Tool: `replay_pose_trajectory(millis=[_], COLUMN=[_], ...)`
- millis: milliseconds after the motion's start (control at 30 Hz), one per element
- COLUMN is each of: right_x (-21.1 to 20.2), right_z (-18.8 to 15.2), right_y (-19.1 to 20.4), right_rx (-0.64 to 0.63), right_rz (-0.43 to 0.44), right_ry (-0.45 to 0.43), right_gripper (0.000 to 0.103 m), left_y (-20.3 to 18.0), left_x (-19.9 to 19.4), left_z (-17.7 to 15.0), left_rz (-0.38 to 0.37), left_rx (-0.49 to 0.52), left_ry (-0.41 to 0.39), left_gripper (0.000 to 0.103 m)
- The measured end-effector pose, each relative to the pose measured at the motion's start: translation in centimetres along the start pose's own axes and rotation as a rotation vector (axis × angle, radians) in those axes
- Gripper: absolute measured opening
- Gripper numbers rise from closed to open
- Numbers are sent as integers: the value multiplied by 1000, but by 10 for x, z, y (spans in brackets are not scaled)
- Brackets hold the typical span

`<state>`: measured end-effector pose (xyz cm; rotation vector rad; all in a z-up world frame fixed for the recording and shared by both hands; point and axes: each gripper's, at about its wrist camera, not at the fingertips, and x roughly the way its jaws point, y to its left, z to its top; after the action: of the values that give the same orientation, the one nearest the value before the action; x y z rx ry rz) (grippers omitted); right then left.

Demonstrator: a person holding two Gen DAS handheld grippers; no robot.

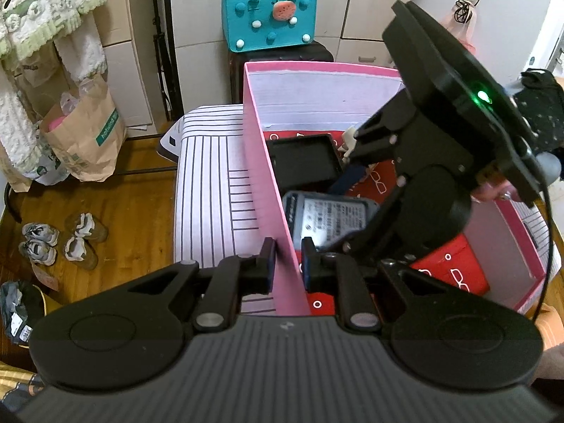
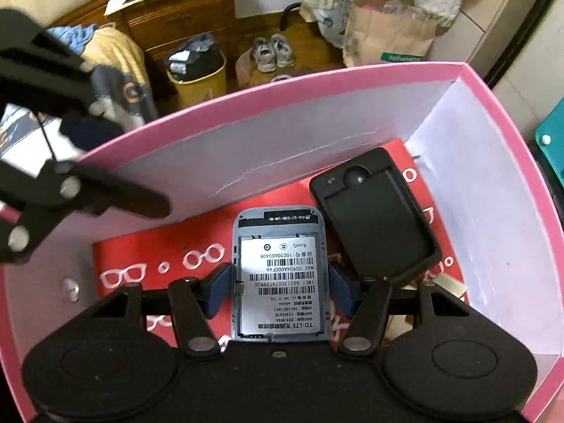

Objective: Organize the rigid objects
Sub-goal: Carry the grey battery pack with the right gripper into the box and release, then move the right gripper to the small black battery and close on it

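the left gripper (image 1: 286,264) pinches the near left wall of the pink box (image 1: 262,162), one pad outside and one inside, its jaws nearly together with only the thin card between them. the box sits on a white striped surface (image 1: 208,190), with a wooden floor (image 1: 116,211) to the left and a teal bag (image 1: 269,23) on a dark stand behind the far wall.

the right gripper (image 2: 280,283) reaches down into the box and holds a grey wifi device (image 2: 280,275) by its long edges, blue pads pressed on either side, jaws about half spread to fit its width. the device lies with its open back up, its white label (image 2: 282,282) of barcodes and print in view, low over the red glasses-print lining (image 2: 141,268) of the box floor; whether it touches the lining i cannot tell.

just to the right of it, further into the box, a black tray-like case (image 2: 377,218) lies tilted, its near corner close to the right pad.
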<state>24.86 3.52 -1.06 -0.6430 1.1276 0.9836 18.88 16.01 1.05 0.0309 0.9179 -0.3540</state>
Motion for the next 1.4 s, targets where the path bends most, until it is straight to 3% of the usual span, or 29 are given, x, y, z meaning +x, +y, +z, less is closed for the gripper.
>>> replay_pose_trajectory(millis=[200, 367, 533, 667, 933, 1100, 1400], right_x=[-7, -62, -122, -148, -158, -145, -105], right_z=[1, -16, -63, -112, -204, -244, -271], right_y=[1, -2, -10, -18, -36, -44, -75], right_rx=[-48, 42, 179, 264, 426, 503, 588], right_rz=[-112, -107, -144, -197, -325, -416, -473], right_ry=[-15, -142, -270, -355, -439, -486, -560], right_gripper=[67, 68, 68, 69, 69, 69, 69], left_y=[0, 0, 1, 1, -2, -6, -5], left_x=[0, 0, 0, 0, 0, 1, 1], left_z=[0, 0, -1, -1, 1, 0, 2], left_rz=[0, 4, 4, 8, 30, 50, 52], left_rx=[-4, -1, -18, -33, -51, -50, -77], left_ry=[1, 0, -4, -6, -2, -7, -2], left_gripper=[14, 14, 14, 14, 13, 12, 12])
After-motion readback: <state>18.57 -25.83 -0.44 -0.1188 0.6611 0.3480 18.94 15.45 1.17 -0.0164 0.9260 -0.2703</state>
